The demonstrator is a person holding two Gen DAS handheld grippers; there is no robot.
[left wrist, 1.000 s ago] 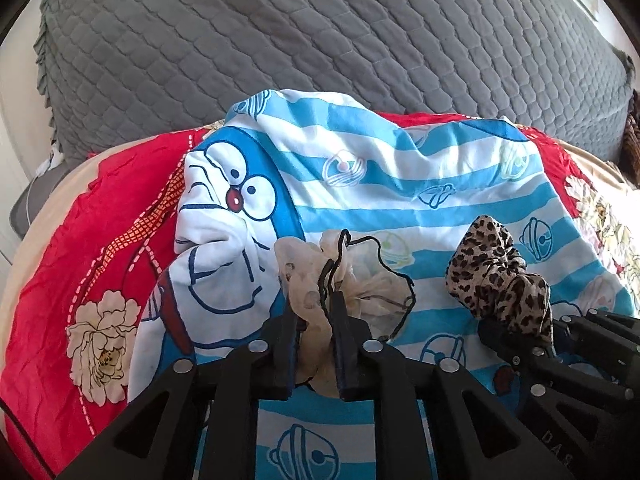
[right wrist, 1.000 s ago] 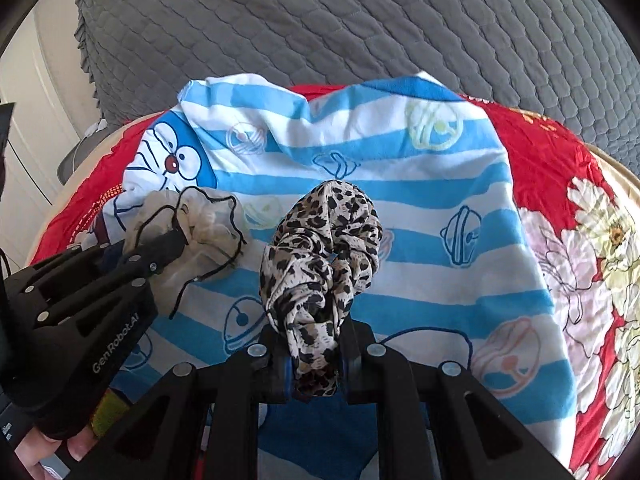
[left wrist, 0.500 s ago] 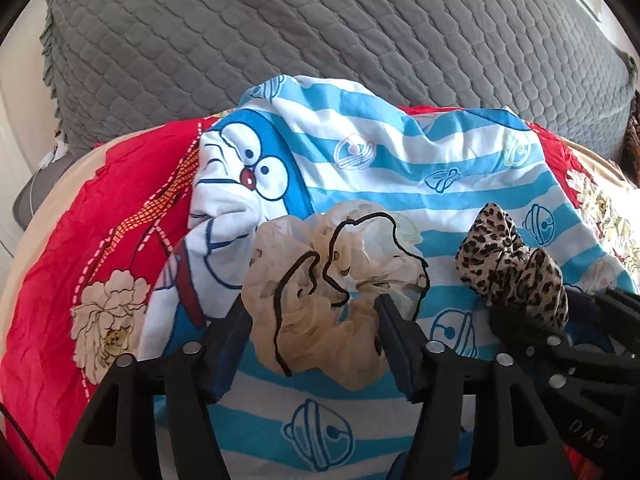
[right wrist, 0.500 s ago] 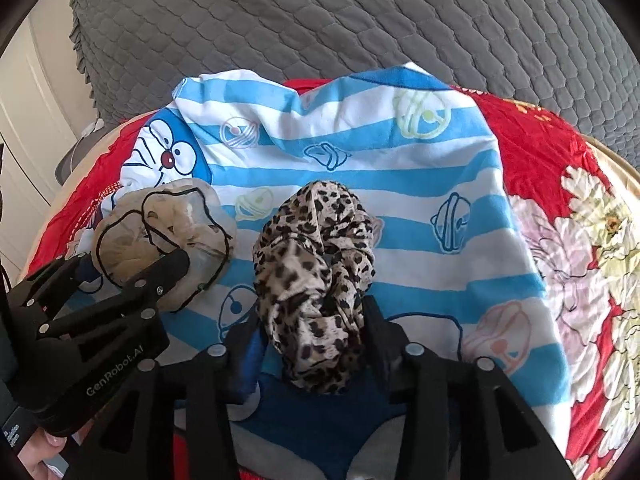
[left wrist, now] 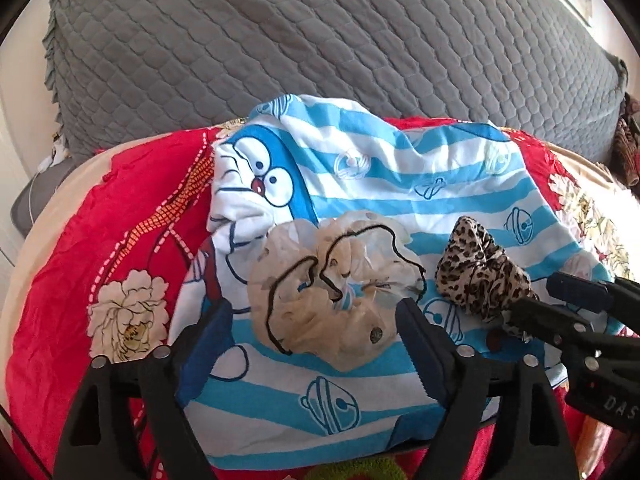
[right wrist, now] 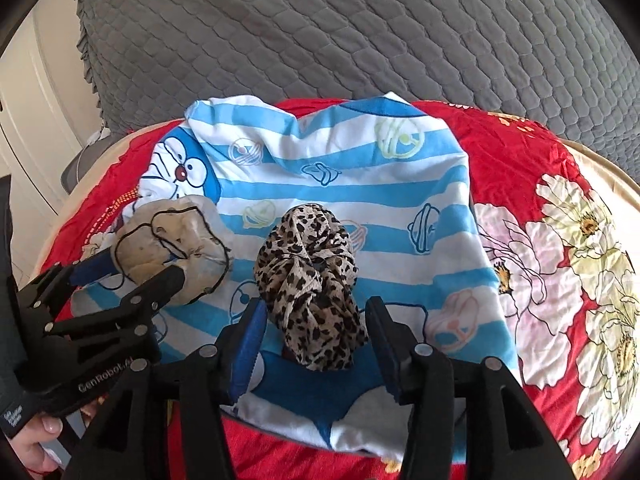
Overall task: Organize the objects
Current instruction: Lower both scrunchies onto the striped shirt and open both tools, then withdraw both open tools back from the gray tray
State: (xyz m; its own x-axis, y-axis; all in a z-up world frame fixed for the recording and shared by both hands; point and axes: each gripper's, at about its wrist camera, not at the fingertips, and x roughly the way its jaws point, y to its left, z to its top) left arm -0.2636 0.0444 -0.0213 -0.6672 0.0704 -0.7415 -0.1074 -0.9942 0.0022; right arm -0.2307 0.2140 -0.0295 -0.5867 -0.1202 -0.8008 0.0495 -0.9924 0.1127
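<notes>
A cream scrunchie with black trim [left wrist: 336, 292] lies on a blue-and-white striped cartoon cloth [left wrist: 400, 184]. My left gripper [left wrist: 312, 320] straddles it, its jaws opening and the pads off the fabric. To the right lies a leopard-print scrunchie [right wrist: 308, 264] on the same cloth [right wrist: 340, 168], between the fingers of my right gripper [right wrist: 314, 320]. Those jaws are opening too and no longer pinch it. Each view shows the other gripper at its side: the left gripper [right wrist: 132, 272] around the cream scrunchie [right wrist: 168, 240], the right gripper [left wrist: 538, 292] by the leopard scrunchie [left wrist: 476, 272].
The cloth lies on a red floral quilt [right wrist: 540, 200] that spreads to both sides [left wrist: 120, 240]. A grey quilted cover [left wrist: 320, 40] rises behind. A person's hand [right wrist: 32, 440] holds the left gripper. A brown patterned item [left wrist: 628, 140] sits at the far right.
Both grippers were shut on their scrunchies; they have opened wide and drawn back a little. The two scrunchies have dropped loose onto the striped cloth and spread out.
</notes>
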